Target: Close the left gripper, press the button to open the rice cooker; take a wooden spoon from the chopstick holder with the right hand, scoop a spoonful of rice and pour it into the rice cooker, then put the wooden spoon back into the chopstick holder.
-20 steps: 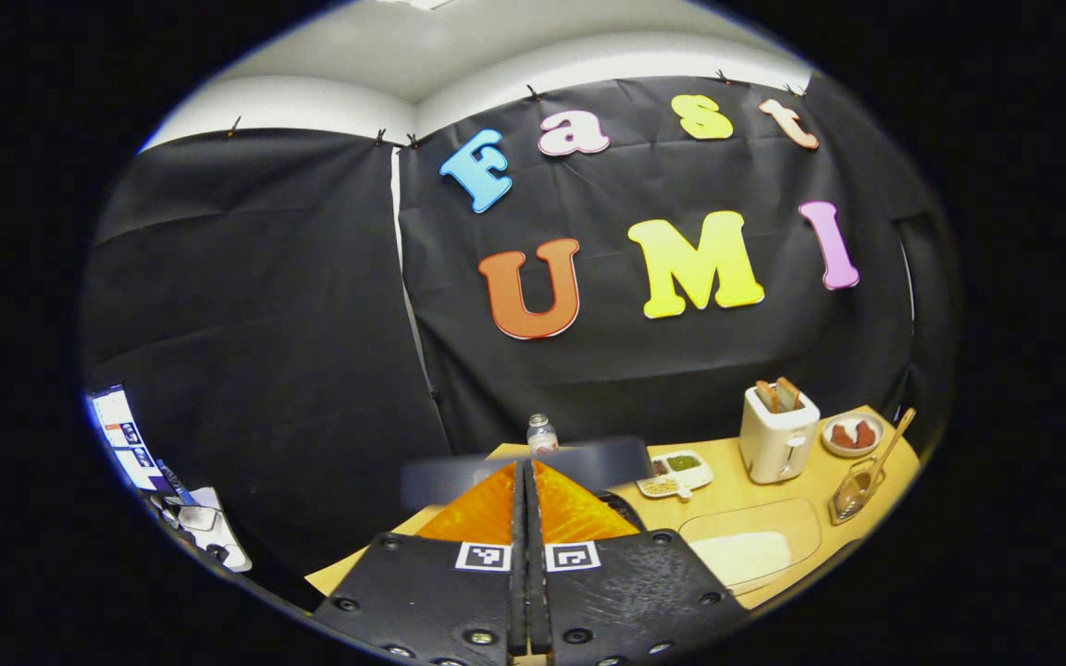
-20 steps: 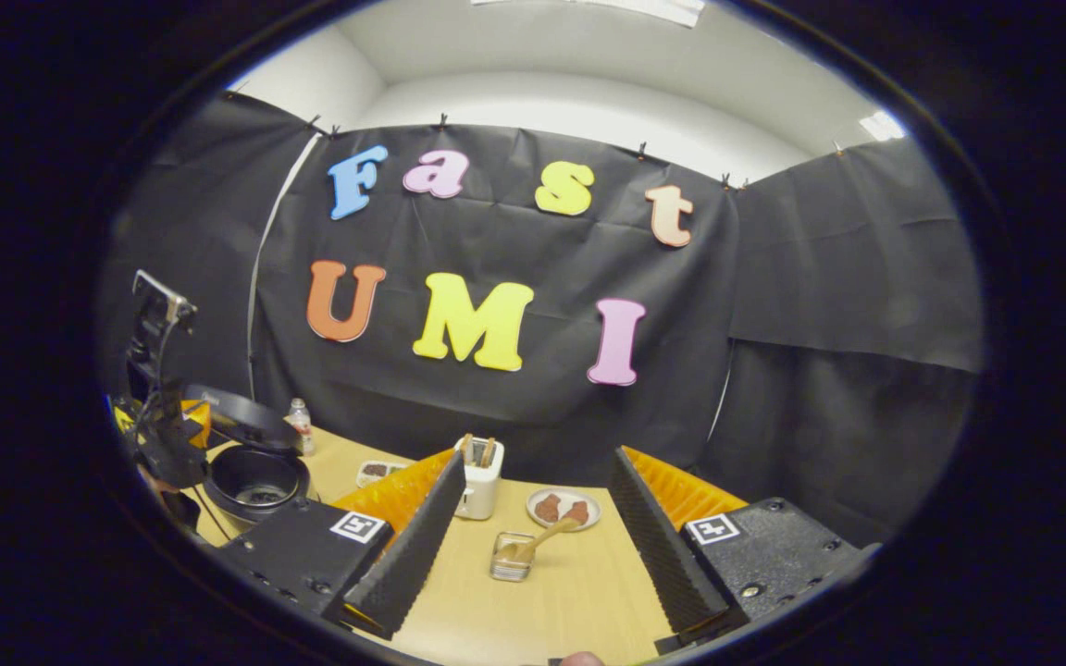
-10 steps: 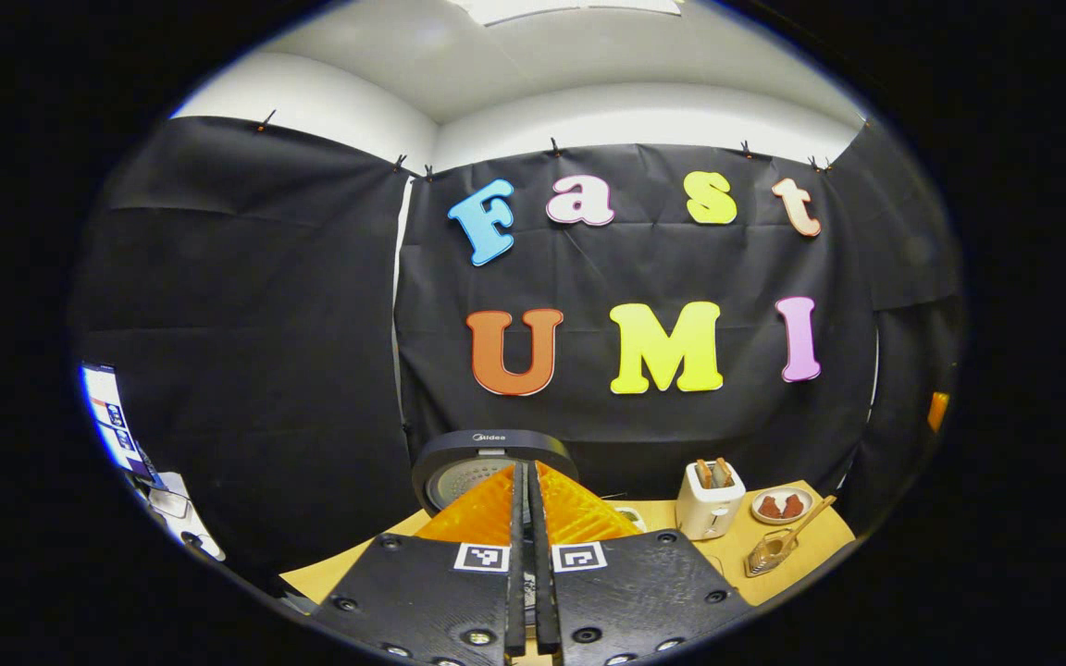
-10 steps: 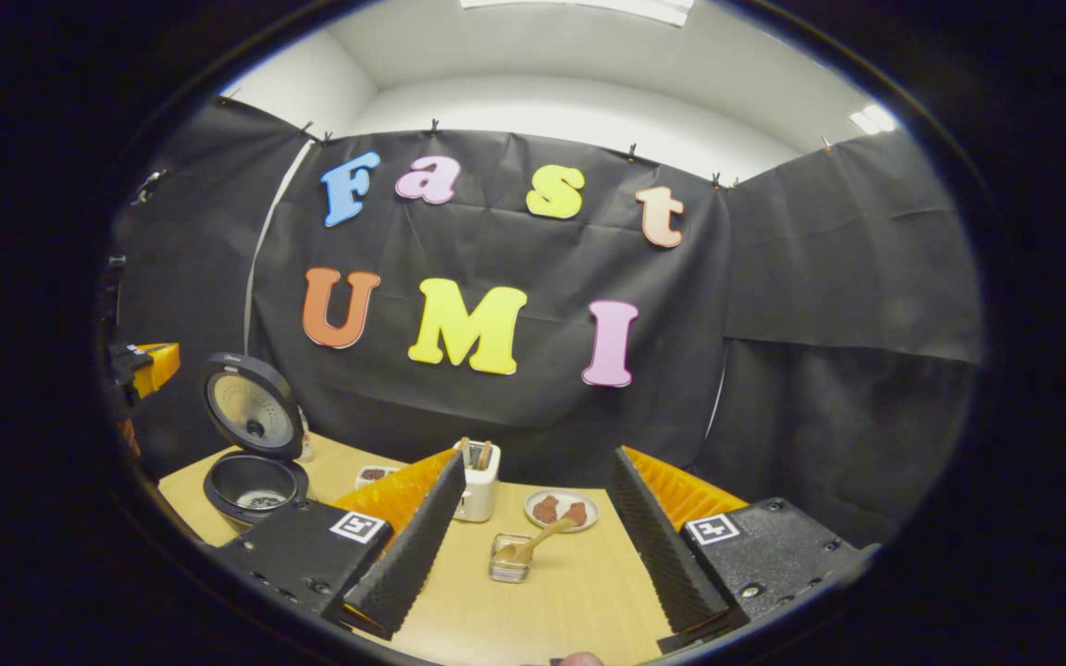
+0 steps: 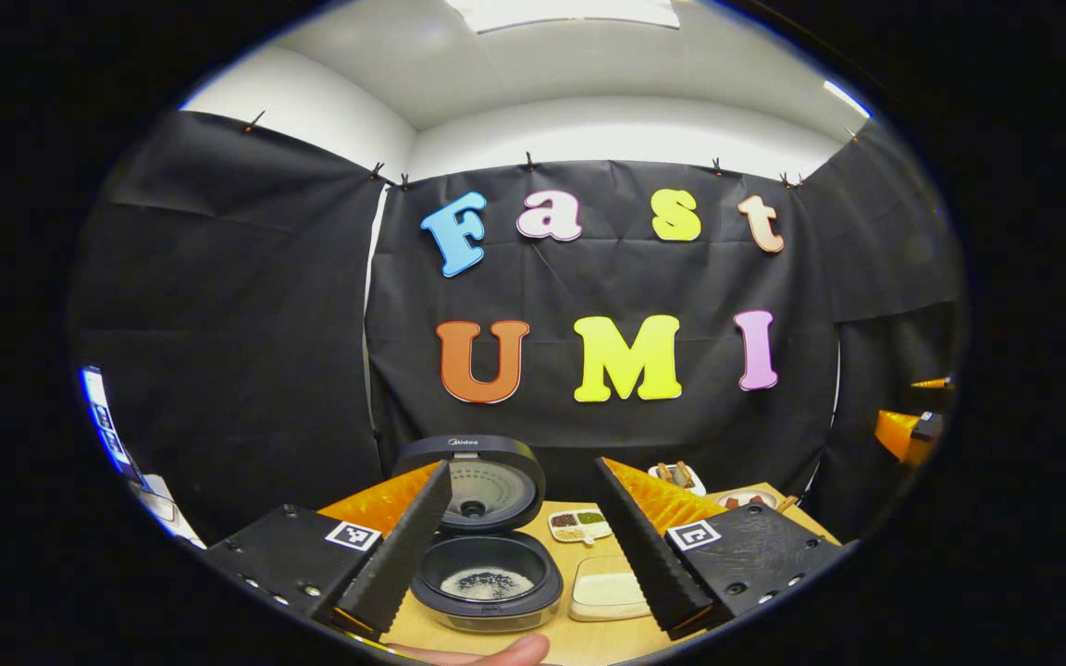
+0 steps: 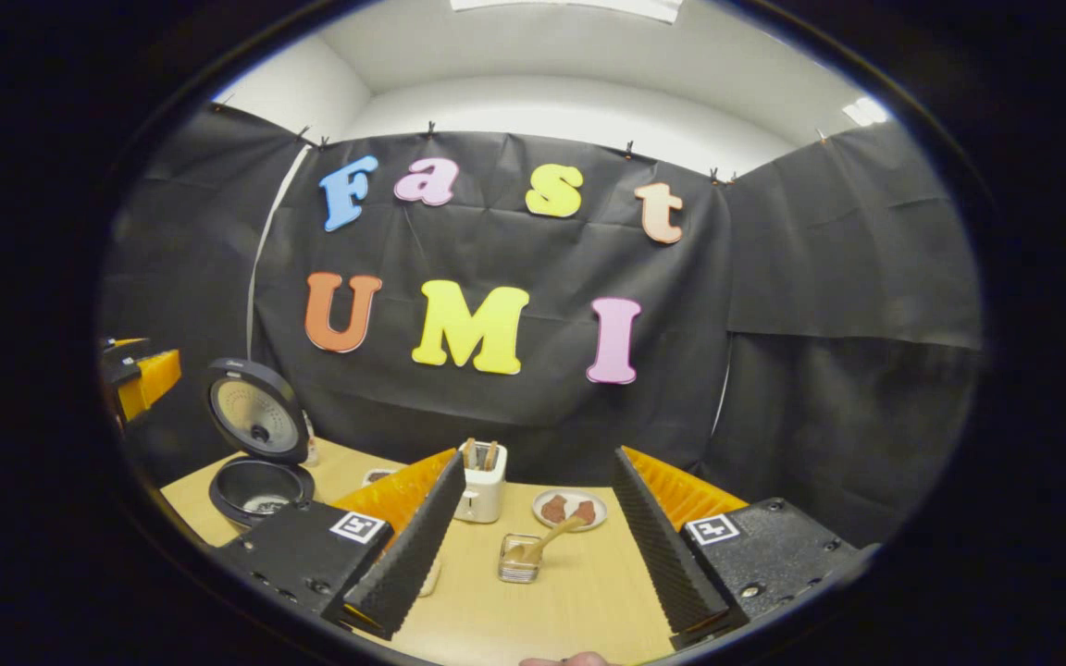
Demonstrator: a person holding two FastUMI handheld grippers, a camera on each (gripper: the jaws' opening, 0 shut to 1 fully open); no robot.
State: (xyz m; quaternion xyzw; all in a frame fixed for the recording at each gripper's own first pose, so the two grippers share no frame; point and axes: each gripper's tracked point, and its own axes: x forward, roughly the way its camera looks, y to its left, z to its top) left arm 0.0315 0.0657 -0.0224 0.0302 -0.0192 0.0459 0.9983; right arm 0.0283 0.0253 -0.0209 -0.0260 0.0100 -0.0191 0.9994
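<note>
In my left gripper view, my left gripper (image 5: 522, 546) has its two fingers spread wide apart, and they hold nothing. Between them I see the rice cooker (image 5: 485, 573) on the wooden table (image 5: 588, 638). Its round lid (image 5: 482, 481) stands up, so the pot is open, and there is a little something pale at the bottom of the pot. Just to the right of the cooker sits a clear tray of white rice (image 5: 607, 590). Behind that is a small white dish with little sections (image 5: 579, 525) of brown and green bits. Far on the right edge I can see a bit of orange from my other gripper.

In my right gripper view, the rice cooker (image 6: 260, 486) is off to the left with its lid up. My right gripper (image 6: 538, 546) is open too, fingers far apart and holding nothing. Between them, farther off, stands a white toaster (image 6: 482, 490) with bread in it. Near it is the glass chopstick holder (image 6: 519, 560), and the wooden spoon (image 6: 551, 538) leans out of it to the right. Just behind the spoon is a plate with brown food (image 6: 568, 509).
</note>
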